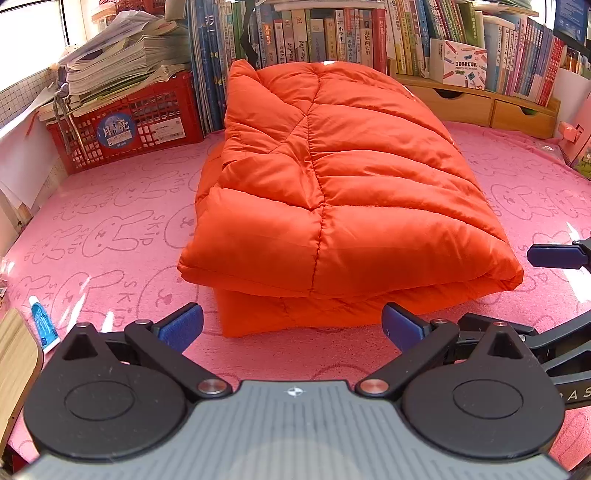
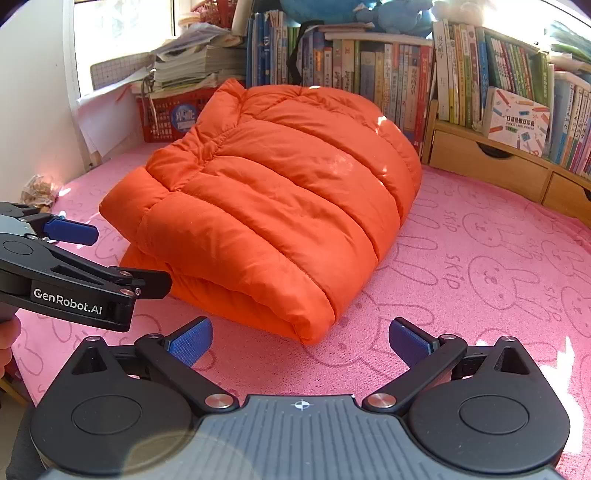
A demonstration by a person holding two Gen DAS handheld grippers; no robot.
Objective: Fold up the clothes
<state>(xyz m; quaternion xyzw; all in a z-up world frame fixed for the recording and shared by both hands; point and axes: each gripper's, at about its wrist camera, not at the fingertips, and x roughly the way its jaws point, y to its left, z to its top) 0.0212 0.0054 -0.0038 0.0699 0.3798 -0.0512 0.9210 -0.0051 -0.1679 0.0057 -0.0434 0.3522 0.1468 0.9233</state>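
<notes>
Blue ribbed pads tip both claws, and both claws stand spread wide with nothing between them. In its own view the left gripper [image 1: 291, 328] hangs just above the pink rabbit-printed cloth [image 1: 110, 236] that covers the table, its fingertips [image 1: 183, 326] just short of the near edge of the puffy orange quilted down jacket [image 1: 332, 192] and touching nothing. The right gripper [image 2: 301, 339] sits beside it, equally spread, aimed at the jacket's near right corner; no fabric lies between its pads.

Just ahead of both claws the jacket lies as a compact doubled bundle, an upper layer resting on a lower one whose edge peeks out underneath. It reads as already folded, probably with the sleeves tucked inside, which would explain why both claws are free and drawn back rather than gripping: the job looks finished or nearly so, perhaps with one tidying press left.

Left of the left claw a small blue and white tube [image 1: 44, 326] lies on the cloth. Beyond the jacket stand a red plastic crate stacked with papers [image 1: 125, 125], a row of upright books [image 1: 332, 33] and a wooden desk-top drawer unit [image 1: 480, 103], well clear of the work.
</notes>
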